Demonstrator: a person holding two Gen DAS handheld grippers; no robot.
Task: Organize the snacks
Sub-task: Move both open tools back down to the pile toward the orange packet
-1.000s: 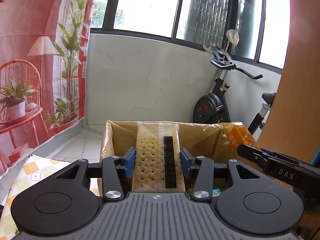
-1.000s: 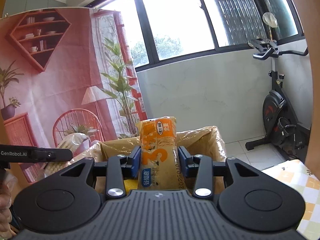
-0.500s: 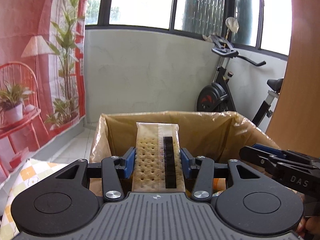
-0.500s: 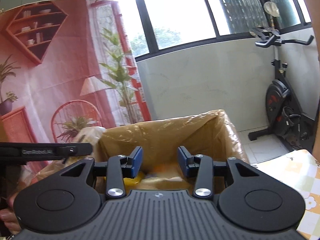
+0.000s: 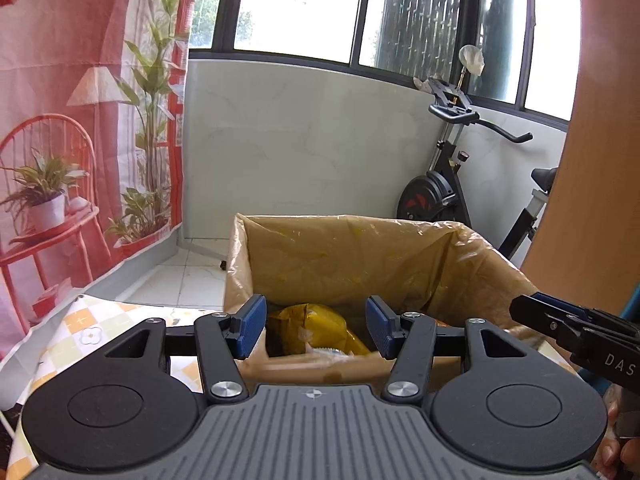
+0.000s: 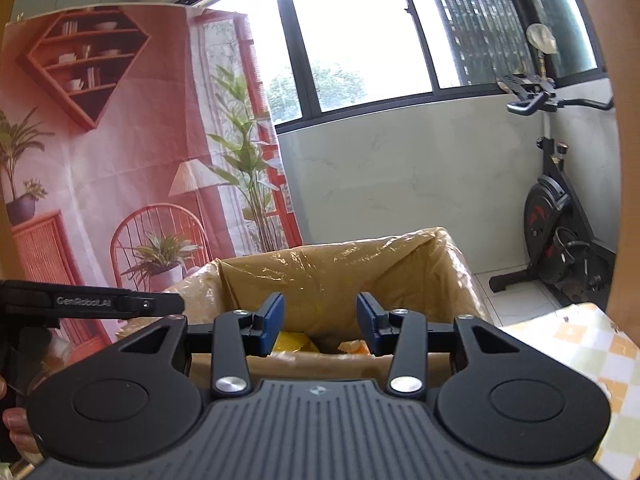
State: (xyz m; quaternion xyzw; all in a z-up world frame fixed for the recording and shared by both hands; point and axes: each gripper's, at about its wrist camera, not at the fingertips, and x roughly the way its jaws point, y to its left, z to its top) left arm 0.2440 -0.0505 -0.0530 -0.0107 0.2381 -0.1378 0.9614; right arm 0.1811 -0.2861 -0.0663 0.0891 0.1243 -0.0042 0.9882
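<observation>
Plastic-lined cardboard box (image 5: 360, 256) holds yellow snack packs (image 5: 316, 328); left gripper (image 5: 316, 326) and right gripper (image 6: 320, 322) both spread, empty, above it.

A home balcony room: an exercise bike (image 5: 452, 184) stands against the pale wall (image 5: 304, 160) under wide windows (image 6: 360, 40). Left of the bike hangs a printed backdrop (image 6: 120, 152); nearer, a checked tablecloth (image 5: 92, 332).

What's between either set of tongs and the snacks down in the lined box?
Nothing visible. Left tongs and right tongs hang open over the lined box; the yellow snack packs lie below, top unobstructed.
</observation>
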